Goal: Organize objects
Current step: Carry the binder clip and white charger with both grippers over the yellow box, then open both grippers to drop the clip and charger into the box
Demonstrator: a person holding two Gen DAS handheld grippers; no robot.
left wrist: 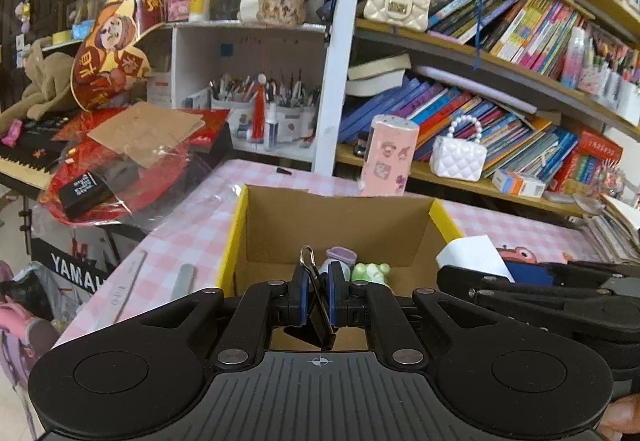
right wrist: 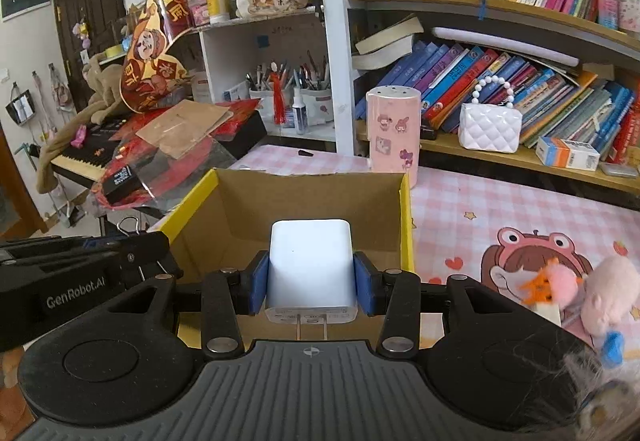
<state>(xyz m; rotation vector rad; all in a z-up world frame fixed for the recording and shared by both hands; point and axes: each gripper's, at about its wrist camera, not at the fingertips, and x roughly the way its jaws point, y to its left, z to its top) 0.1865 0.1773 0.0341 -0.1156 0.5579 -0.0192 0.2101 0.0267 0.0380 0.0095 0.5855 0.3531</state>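
Observation:
An open cardboard box (left wrist: 336, 225) with yellow edges stands on the pink checked table; it also shows in the right wrist view (right wrist: 308, 197). My left gripper (left wrist: 318, 297) is shut on a black binder clip (left wrist: 320, 313) with a wire handle, held over the box's near side. A green frog figure (left wrist: 370, 273) and a small purple-lidded item (left wrist: 340, 255) lie inside the box. My right gripper (right wrist: 311, 291) is shut on a white plug charger (right wrist: 310, 265), prongs toward the camera, over the box's near edge. The charger also shows in the left wrist view (left wrist: 474, 255).
A pink stickered canister (right wrist: 394, 129) stands behind the box. A pink plush toy (right wrist: 608, 297) and small orange and blue pieces lie on the table at right. Bookshelves (right wrist: 500, 157) rise behind. A cluttered keyboard (left wrist: 28, 165) sits at left. A ruler (left wrist: 130, 287) lies left of the box.

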